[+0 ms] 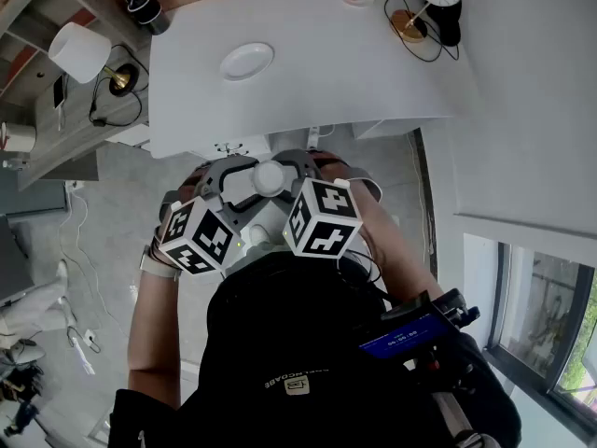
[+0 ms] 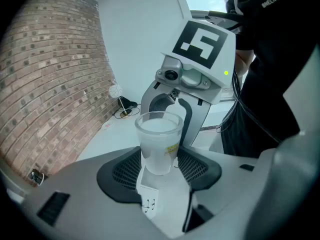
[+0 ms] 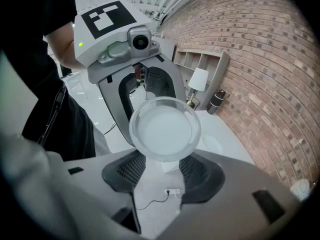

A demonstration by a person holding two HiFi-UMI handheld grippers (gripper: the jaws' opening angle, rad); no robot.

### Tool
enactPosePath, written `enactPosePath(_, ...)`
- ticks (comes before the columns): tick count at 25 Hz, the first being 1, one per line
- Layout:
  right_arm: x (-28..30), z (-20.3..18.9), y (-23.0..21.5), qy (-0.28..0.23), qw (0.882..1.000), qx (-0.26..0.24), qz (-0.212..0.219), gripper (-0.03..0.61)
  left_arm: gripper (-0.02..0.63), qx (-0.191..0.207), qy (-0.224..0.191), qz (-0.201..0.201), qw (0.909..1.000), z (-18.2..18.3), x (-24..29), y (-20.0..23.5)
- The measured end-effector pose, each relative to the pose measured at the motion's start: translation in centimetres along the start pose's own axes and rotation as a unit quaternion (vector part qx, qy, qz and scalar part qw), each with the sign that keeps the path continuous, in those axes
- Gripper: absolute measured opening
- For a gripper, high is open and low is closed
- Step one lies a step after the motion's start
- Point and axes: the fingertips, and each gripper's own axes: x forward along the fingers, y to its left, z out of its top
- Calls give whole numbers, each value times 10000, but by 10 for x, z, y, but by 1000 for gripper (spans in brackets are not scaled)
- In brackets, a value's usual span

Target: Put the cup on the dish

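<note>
Cup [image 2: 159, 134] aloft, left gripper [image 2: 159, 159] and right gripper [image 3: 164, 166] both clamped on it for steadiness; dish [image 1: 246, 61] well beyond fingertips.

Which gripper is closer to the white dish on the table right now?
Left, narrowly. Both grippers meet on the cup, short of the table. The dish lies ahead, slightly toward the left gripper; the right gripper sits across the cup from it.
</note>
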Motion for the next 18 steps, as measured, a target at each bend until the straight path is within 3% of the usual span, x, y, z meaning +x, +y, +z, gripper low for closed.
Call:
enactPosePath(7, -14, 16, 32, -30, 10000, -11, 2, 213, 232, 43, -139, -72, 9999, 2, -28, -26)
enactPosePath(18, -17, 25, 42, 17, 9999, 12, -161, 213, 232, 153, -168, -35, 9997, -1, -40, -34)
